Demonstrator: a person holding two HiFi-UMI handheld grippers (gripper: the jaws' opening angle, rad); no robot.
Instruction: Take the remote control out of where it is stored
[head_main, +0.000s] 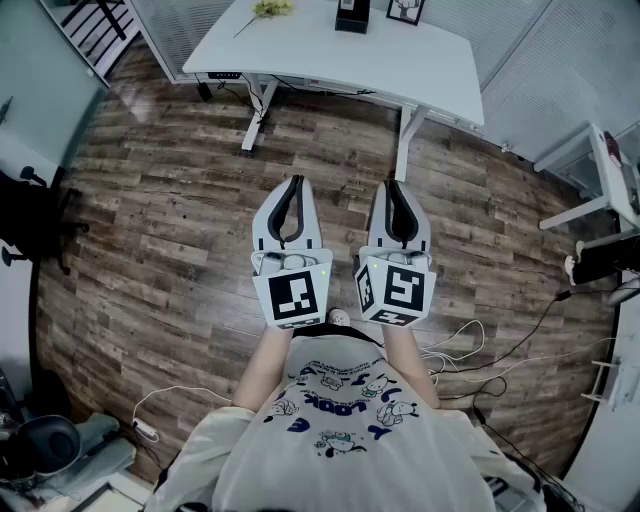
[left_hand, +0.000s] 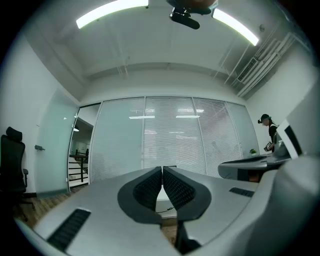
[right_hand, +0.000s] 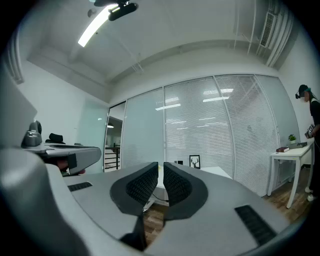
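Note:
No remote control shows in any view. I stand on a wooden floor (head_main: 170, 230) and hold both grippers out in front of me, side by side, pointing at a white desk (head_main: 420, 70). The left gripper (head_main: 296, 184) is shut with nothing between its fingers; in the left gripper view its ribbed pads (left_hand: 150, 187) meet at the tip. Beside it, the right gripper (head_main: 394, 186) is shut and empty as well, its pads (right_hand: 142, 185) close together in the right gripper view. Both hang in the air, well short of the desk.
On the desk stand a black box (head_main: 352, 15), a picture frame (head_main: 405, 10) and yellow flowers (head_main: 272, 8). A second white table (head_main: 612, 175) is at the right, a black chair (head_main: 25, 215) at the left. Cables (head_main: 470, 350) lie on the floor. Another person (right_hand: 310, 112) stands at the far right.

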